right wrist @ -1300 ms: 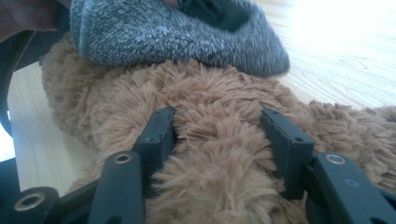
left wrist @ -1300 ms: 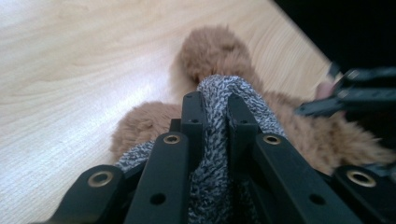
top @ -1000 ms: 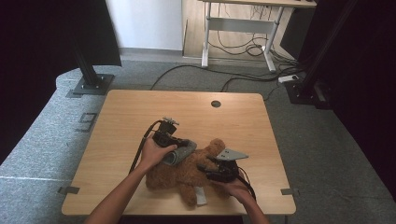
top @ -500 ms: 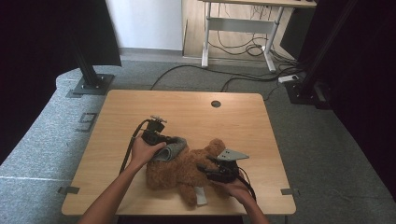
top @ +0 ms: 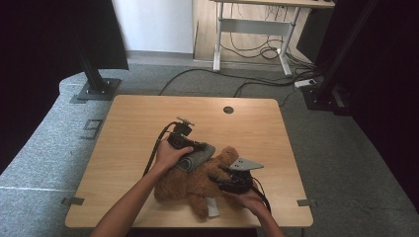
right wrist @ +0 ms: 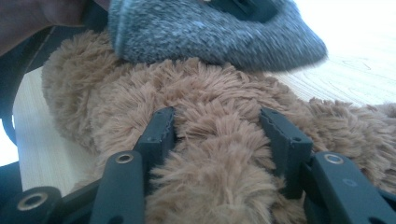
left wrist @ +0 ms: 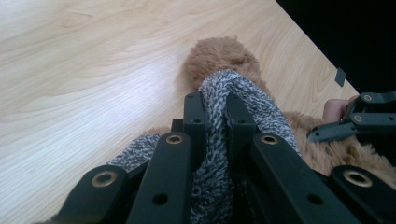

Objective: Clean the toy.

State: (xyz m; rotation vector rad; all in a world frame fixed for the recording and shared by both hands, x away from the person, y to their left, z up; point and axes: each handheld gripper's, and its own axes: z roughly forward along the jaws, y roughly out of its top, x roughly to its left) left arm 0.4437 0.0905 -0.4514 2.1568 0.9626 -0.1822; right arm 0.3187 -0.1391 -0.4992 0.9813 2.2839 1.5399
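Step in hand: dressing the teddy bear (top: 197,185) with the grey knit sock (top: 196,159). The bear lies low centre in the high view, on the near part of the surface (top: 148,123), with the sock at its upper left.

Left gripper (top: 193,146): jaws clamped tight on a fold of the sock, knit bunched between them in the left gripper view. Sock (left wrist: 236,100) runs up toward a round furry end of the bear (left wrist: 217,58), probably a paw or ear, hard to tell from this angle.

Right gripper (top: 220,180): jaws about half closed, sunk into the fur and pinching a thick ridge of the bear (right wrist: 215,154) at centre frame in its own view. Sock (right wrist: 210,30) sits across the top of that frame, resting on the fur.

Next move calls for: right keeps the bear pinned while left pulls the sock further along the limb. Risk, as I judge it: plush drags with the knit, so the pull should be slow and in line with the limb.
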